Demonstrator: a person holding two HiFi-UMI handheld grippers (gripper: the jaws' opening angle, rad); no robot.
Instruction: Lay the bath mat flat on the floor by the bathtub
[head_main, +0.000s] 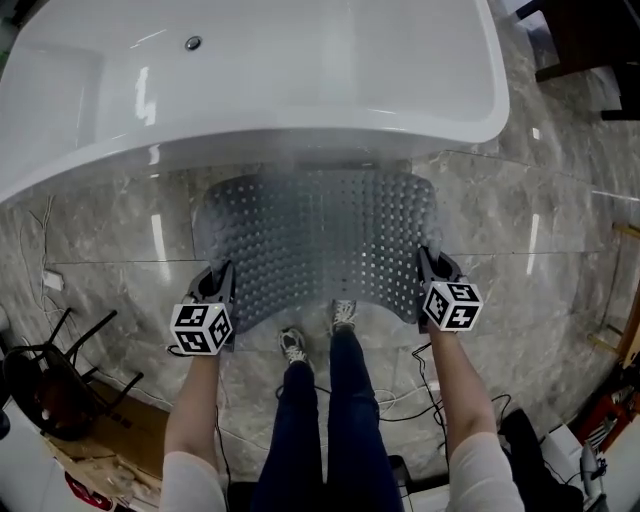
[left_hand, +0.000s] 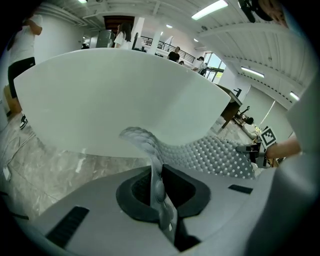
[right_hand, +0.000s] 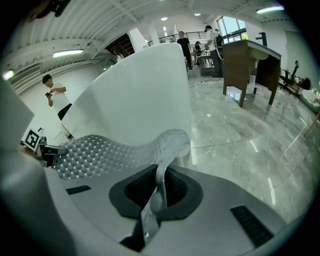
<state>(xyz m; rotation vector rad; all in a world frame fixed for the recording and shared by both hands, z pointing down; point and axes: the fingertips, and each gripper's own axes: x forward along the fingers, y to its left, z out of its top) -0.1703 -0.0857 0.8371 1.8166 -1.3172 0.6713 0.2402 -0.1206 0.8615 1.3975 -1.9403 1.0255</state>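
Head view looks down on my left fingers (head_main: 222, 285) and right fingers (head_main: 428, 268), each at a near corner of the bath mat (head_main: 320, 235). The mat is grey, translucent and covered in small bumps and holes. It spreads away from me towards the base of the white bathtub (head_main: 250, 90), over the grey marble floor (head_main: 110, 225). Its near edge dips between my hands, just beside the toes of my shoes (head_main: 343, 315).

Left gripper view shows my left fingers pressed tight on the mat's edge, with almost no gap. The corner curls up above them, and the rest sags away to the right, in front of the tub wall. Right gripper view shows the same on the other side: my right fingers are pinched on the mat's edge, and the corner rises and folds over above them.
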